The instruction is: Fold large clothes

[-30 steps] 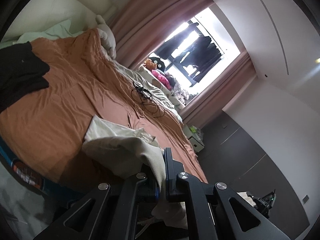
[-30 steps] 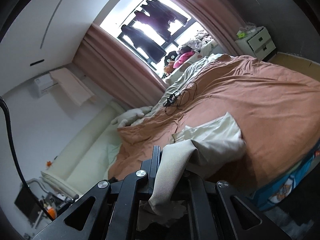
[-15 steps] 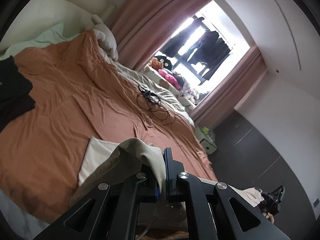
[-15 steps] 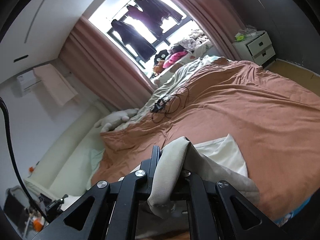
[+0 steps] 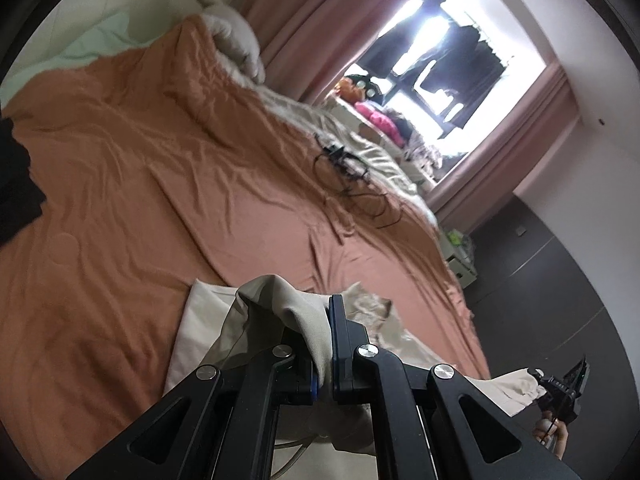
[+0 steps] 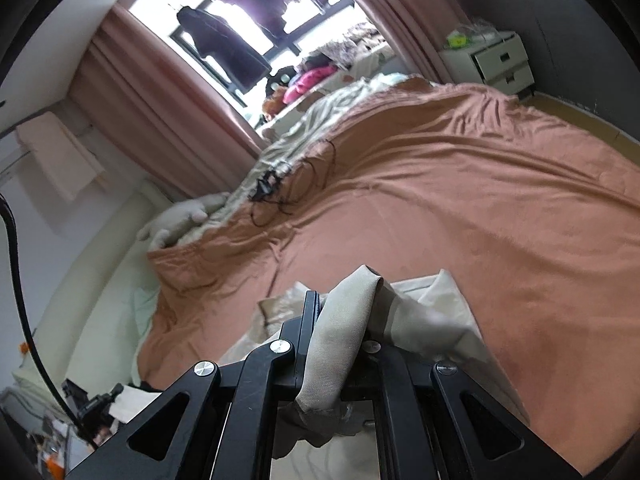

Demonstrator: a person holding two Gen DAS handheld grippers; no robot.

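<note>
Both claws, left claw [image 5: 322, 344] and right claw [image 6: 340, 320], stay clamped on the beige garment [image 5: 280, 300], now carried further over the bed [image 5: 160, 184], fold underway.

Both wrist cameras sit low over the near edge of the bed [image 5: 168, 184], each looking forward along its own fingers toward the window [image 5: 448, 52] beyond the bed. The left view is rolled so the window lands upper right; the right view tips the other way, window [image 6: 256, 12] upper left. Both share the bed's orange cover [image 6: 460, 216], the black cable tangle [image 5: 348, 176] on the bed, and the pink curtains [image 6: 160, 120].
</note>
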